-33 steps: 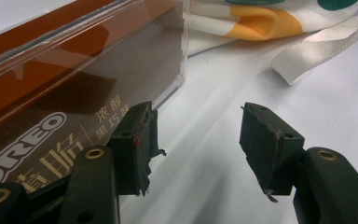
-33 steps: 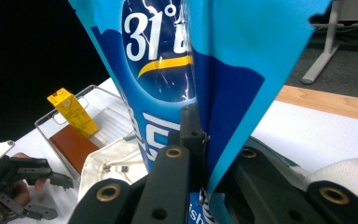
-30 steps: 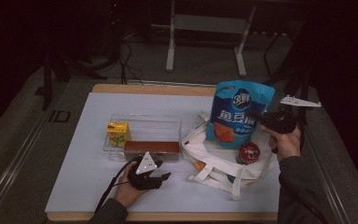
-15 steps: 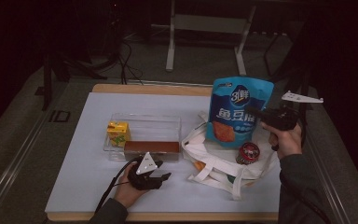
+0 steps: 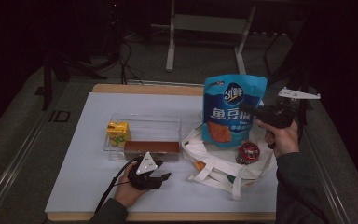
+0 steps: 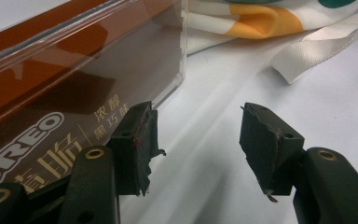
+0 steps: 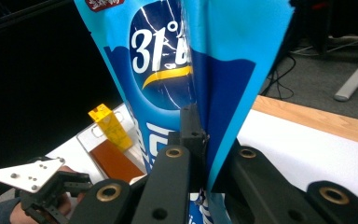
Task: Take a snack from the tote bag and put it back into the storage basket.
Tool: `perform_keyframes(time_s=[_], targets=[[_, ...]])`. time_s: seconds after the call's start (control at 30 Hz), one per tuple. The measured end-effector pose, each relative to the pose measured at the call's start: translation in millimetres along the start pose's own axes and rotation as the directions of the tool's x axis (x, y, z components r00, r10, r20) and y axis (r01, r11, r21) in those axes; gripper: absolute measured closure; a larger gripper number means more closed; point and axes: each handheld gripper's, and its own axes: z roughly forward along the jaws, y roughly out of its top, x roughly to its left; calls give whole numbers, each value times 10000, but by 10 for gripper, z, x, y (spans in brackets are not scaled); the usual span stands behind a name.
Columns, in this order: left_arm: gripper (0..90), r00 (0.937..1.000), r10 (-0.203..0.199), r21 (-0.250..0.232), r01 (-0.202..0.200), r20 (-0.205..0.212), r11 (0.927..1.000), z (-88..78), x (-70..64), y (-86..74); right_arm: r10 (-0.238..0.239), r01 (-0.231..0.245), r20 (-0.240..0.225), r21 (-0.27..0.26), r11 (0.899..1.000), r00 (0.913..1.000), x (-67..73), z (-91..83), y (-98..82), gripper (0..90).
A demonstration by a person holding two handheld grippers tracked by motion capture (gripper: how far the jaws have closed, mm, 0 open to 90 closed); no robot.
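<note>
My right gripper (image 5: 256,111) is shut on the right edge of a blue snack bag (image 5: 232,110) and holds it upright in the air above a white tote bag (image 5: 214,156). In the right gripper view the bag (image 7: 186,65) is pinched between the jaws (image 7: 200,140). A red round tin (image 5: 248,152) lies on the tote. My left gripper (image 5: 161,179) rests on the table in front of a clear tray (image 5: 142,123), its jaws open and empty (image 6: 196,144). The tray holds a yellow juice carton (image 5: 118,132) and a brown Oreo box (image 5: 151,149), whose side (image 6: 51,126) stands beside the left fingertip.
The white table surface (image 5: 88,177) has a wooden far edge (image 5: 144,88). Tote straps (image 5: 235,179) trail toward the front edge. Behind the table stand a desk frame (image 5: 205,28) and floor cables (image 5: 126,60).
My right gripper has lifted the blue snack bag a little higher above the tote. The left gripper has stayed in place.
</note>
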Motion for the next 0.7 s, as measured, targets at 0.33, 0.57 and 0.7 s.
perform_keyframes(time_s=[0.33, 0.57, 0.7], targets=[[448, 10000, 6, -1, -6, -27, 10000, 0, -1, 0, -158, 159, -484, 19, 9999, 9987, 181, 168, 110, 894], [448, 10000, 6, 4, -6, -78, 10000, -1, -4, 0, -175, 176, -742, 7, 9998, 9971, 290, 323, 157, 894], [447, 10000, 22, 5, -22, -68, 10000, -3, -2, -1, -198, 199, -848, 6, 9998, 9962, 347, 415, 181, 893]])
